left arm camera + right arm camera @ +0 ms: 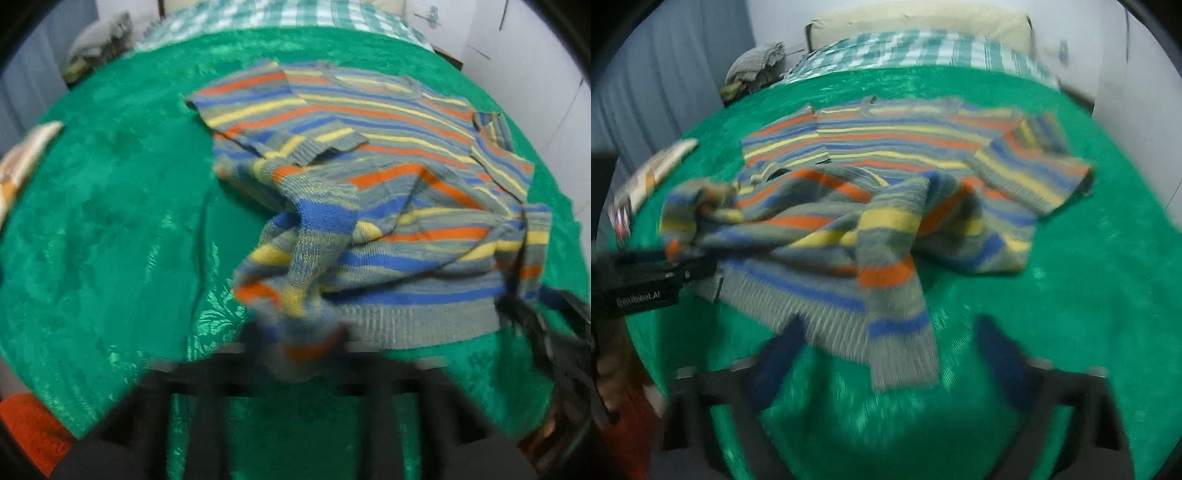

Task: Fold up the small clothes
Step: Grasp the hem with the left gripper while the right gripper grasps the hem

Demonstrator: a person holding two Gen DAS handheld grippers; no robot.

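Between the dark fingers of the left claw (299,343) a bunched corner of the striped sweater (369,192) is pinched, lifted into a soft, rumpled peak; blur hides the fingertips. Across the hem, the right claw (882,350) stands with its blue-padded fingers (779,354) apart, the ribbed grey edge draped loosely between them. Chunky knit in orange, yellow, blue and grey bands, the sweater lies half-folded, sleeves turned inward, on a shiny, crushed-velvet green blanket (110,221) covering the bed. A checked green-and-white sheet (923,48) shows beyond.
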